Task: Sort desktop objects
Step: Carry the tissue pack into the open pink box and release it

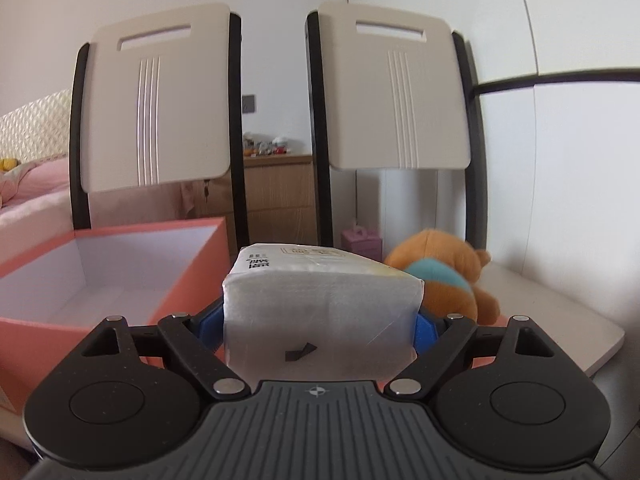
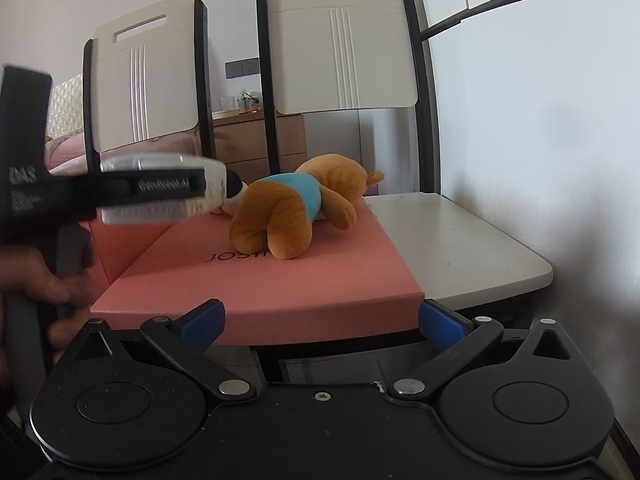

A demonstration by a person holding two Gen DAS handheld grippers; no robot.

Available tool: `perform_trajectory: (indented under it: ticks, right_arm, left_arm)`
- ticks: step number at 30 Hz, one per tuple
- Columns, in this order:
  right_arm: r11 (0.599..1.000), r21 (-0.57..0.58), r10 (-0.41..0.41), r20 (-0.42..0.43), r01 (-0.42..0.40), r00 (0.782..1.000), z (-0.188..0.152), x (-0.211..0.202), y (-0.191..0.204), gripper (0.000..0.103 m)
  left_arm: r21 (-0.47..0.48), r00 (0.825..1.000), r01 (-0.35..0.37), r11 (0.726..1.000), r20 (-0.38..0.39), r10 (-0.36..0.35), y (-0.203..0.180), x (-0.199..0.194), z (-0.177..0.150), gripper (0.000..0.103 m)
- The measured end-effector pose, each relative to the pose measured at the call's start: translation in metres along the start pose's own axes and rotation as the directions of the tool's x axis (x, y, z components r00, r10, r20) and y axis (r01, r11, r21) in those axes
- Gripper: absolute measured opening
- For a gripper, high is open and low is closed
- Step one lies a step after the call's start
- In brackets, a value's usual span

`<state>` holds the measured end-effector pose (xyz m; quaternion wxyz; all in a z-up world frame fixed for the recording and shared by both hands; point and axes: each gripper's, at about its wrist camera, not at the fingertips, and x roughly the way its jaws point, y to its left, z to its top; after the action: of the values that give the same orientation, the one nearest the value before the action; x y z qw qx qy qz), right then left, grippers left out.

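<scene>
My left gripper [image 1: 319, 322] is shut on a white tissue pack [image 1: 320, 304] in clear wrap and holds it in the air, beside the open pink box [image 1: 120, 276] at its left. The same pack [image 2: 160, 188] shows in the right wrist view, held by the left gripper above the pink lid. A brown plush bear [image 2: 296, 208] in a teal shirt lies on the pink box lid [image 2: 320, 280]; it also shows in the left wrist view [image 1: 444, 276]. My right gripper [image 2: 320, 322] is open and empty, at the lid's near edge.
Two white chairs [image 1: 160, 100] [image 1: 392, 92] stand behind the white table [image 2: 460, 240]. A wall [image 2: 540, 120] is at the right. A bed [image 1: 28, 184] and wooden drawers [image 1: 276, 200] lie beyond. The box interior is white.
</scene>
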<state>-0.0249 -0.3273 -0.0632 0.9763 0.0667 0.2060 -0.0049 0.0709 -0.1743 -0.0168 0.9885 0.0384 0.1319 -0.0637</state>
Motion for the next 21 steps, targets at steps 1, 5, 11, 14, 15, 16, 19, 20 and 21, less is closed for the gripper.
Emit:
perform_trajectory:
  ticks: [1,5,11,14,15,16,19,20,21]
  right_arm:
    - [1.0,-0.002,0.0,-0.001,0.0,1.0,0.001,0.0,0.002,0.103]
    - [1.0,-0.016,0.005,0.003,-0.005,1.0,0.003,0.0,0.011,0.103]
    - [0.999,-0.044,0.023,0.011,-0.023,1.0,0.008,-0.001,0.031,0.103]
    - [0.998,-0.058,0.035,0.012,-0.034,0.999,0.009,-0.001,0.04,0.103]
    - [0.997,-0.063,0.038,0.012,-0.038,0.999,0.009,-0.001,0.043,0.103]
    - [0.997,-0.066,0.04,0.01,-0.04,0.999,0.009,0.0,0.045,0.103]
    - [0.996,-0.073,0.042,0.0,-0.042,0.999,0.01,0.003,0.051,0.103]
    - [0.996,-0.074,0.042,-0.003,-0.042,0.999,0.01,0.004,0.052,0.103]
    - [0.996,-0.074,0.042,-0.007,-0.042,0.999,0.01,0.005,0.053,0.103]
  left_arm:
    - [0.001,1.0,0.002,1.0,0.015,-0.002,0.004,-0.004,0.004,0.089]
    - [-0.009,0.998,-0.005,1.0,0.066,0.005,0.025,-0.016,0.023,0.089]
    - [-0.023,0.991,-0.071,0.997,0.114,0.073,0.07,-0.021,0.044,0.089]
    - [-0.025,0.987,-0.112,0.993,0.116,0.114,0.096,-0.018,0.049,0.089]
    - [-0.026,0.985,-0.126,0.992,0.116,0.128,0.105,-0.017,0.051,0.089]
    - [-0.027,0.985,-0.134,0.991,0.109,0.136,0.113,-0.014,0.051,0.089]
    - [-0.069,0.988,-0.14,0.988,0.051,0.144,0.138,0.002,0.045,0.089]
    - [-0.087,0.989,-0.142,0.986,0.03,0.145,0.144,0.008,0.043,0.089]
    - [-0.102,0.989,-0.142,0.985,0.014,0.144,0.149,0.013,0.04,0.089]
